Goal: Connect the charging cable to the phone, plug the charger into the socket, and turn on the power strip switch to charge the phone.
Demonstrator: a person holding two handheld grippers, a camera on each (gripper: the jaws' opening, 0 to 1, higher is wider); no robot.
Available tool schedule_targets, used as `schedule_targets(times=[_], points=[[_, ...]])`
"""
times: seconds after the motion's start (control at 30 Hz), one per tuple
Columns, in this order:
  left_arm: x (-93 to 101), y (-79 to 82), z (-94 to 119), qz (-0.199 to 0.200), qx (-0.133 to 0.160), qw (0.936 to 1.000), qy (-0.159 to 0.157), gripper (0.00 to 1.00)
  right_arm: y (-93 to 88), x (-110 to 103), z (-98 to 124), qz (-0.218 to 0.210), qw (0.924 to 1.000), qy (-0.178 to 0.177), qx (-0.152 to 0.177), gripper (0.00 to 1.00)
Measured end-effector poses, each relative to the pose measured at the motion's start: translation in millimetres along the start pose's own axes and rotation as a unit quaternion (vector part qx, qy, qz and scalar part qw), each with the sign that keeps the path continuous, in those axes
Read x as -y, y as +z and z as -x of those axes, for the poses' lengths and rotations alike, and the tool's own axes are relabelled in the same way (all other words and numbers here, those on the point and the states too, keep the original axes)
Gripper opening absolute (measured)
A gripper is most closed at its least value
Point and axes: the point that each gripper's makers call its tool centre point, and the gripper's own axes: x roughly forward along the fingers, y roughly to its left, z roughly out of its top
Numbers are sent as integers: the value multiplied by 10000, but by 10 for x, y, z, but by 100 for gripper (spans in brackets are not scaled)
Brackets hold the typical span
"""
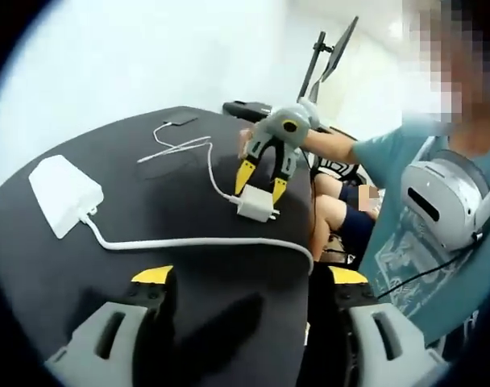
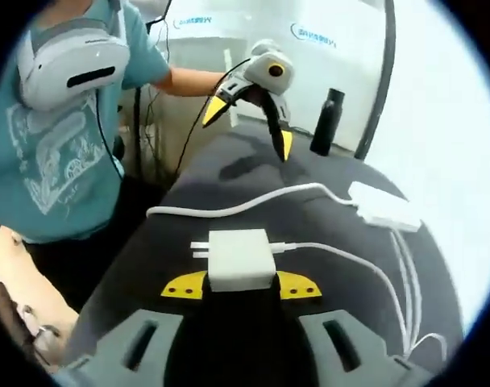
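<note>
My right gripper (image 2: 241,285) is shut on the white charger (image 2: 241,258), whose prongs point left, just above the black table (image 2: 325,290). In the left gripper view the same gripper (image 1: 261,185) holds the charger (image 1: 255,205) near the table's right edge. Its thin white charging cable (image 1: 184,147) runs back to a dark flat phone (image 1: 181,121) at the far edge. The white power strip (image 1: 64,193) lies at the left, also seen as the power strip (image 2: 384,206). My left gripper (image 1: 250,276) is open with nothing in it, and it hovers as the left gripper (image 2: 251,126) over the table's far end.
The power strip's thick white cord (image 1: 197,242) crosses the table and drops over its edge. A black bottle (image 2: 327,121) stands beyond the table. The person in a teal shirt (image 2: 64,161) stands close at the table's side, a white headset (image 1: 442,197) hanging at the chest.
</note>
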Motion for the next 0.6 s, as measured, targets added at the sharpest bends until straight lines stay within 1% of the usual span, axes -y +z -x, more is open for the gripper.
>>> schedule_targets(times=[0.03,0.07,0.17,0.2,0.27,0.3,0.33,0.37,0.4,0.43,0.5,0.53,0.6], points=[[-4,7,-1,-8,12,10000,7,66,8,38,6,110,9998,-167,-4,28],[-11,19,-4,-21,31,10000,27,65,26,111,18,328,9984,-454,14,28],[-27,43,-2,-40,61,10000,67,64,88,276,48,762,9908,-1111,88,28],[-26,53,0,-35,80,9999,67,64,109,333,64,997,9857,-1354,97,28],[-19,113,-10,8,219,9997,79,63,108,402,78,1443,9737,-1759,-85,28],[-22,171,-28,56,348,9993,84,62,132,407,68,1670,9673,-1905,-79,28],[-26,216,-45,95,449,9989,64,62,150,423,74,1815,9621,-2034,-66,28],[-46,261,-73,114,515,9986,63,62,167,414,66,1942,9587,-2080,-33,28],[-50,278,-84,122,544,9984,51,62,185,429,71,2164,9504,-2234,-75,28],[-64,324,-123,160,604,9980,-6,62,193,448,80,2344,9438,-2328,-107,28],[-96,381,-193,188,640,9978,-41,61,252,430,79,2373,9406,-2429,20,28],[-109,420,-251,178,652,9977,-98,61,289,430,88,2425,9376,-2492,87,28],[-129,493,-339,150,693,9973,-175,58,357,444,117,2438,9342,-2597,209,28]])
